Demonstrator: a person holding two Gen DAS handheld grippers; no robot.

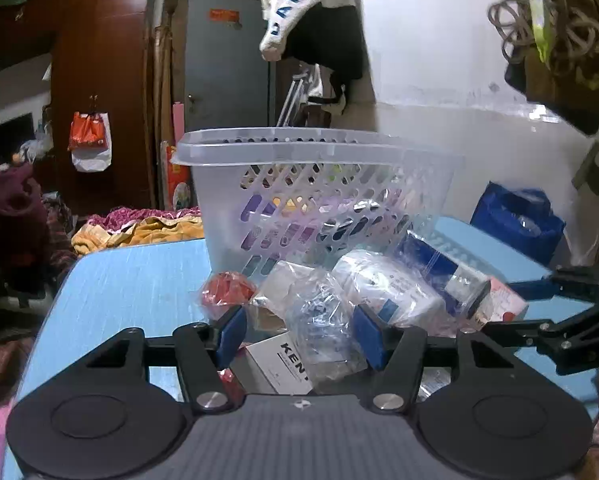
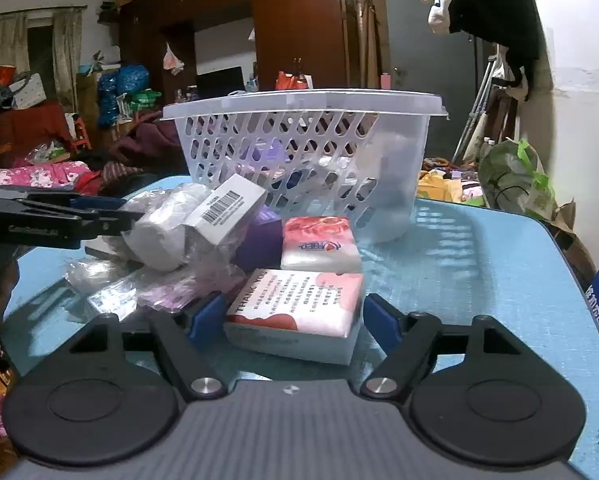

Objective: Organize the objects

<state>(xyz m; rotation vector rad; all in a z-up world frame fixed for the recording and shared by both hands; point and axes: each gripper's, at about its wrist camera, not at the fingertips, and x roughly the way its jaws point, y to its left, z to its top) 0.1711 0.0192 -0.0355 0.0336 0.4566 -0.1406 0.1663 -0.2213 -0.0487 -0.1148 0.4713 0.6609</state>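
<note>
A clear perforated plastic basket [image 1: 323, 184] stands on the blue table [image 1: 131, 280], with a few items inside; it also shows in the right wrist view [image 2: 299, 148]. A heap of wrapped items lies in front of it. My left gripper [image 1: 299, 334] is open, its blue pads either side of a clear plastic-wrapped packet [image 1: 319, 320] above a white KENT box [image 1: 279, 364]. My right gripper [image 2: 295, 320] is open around a pink and white "THANK YOU" tissue pack [image 2: 299, 312] lying on the table. A second pink pack [image 2: 319, 244] lies behind it.
A red wrapped item [image 1: 227, 290], a white roll [image 1: 383, 284] and a blue-white box [image 1: 443, 272] lie in the heap. A barcoded white box [image 2: 225, 212] rests on a purple box [image 2: 259, 240]. The left gripper shows at the right view's left edge [image 2: 59, 216]. Clothes and bags surround the table.
</note>
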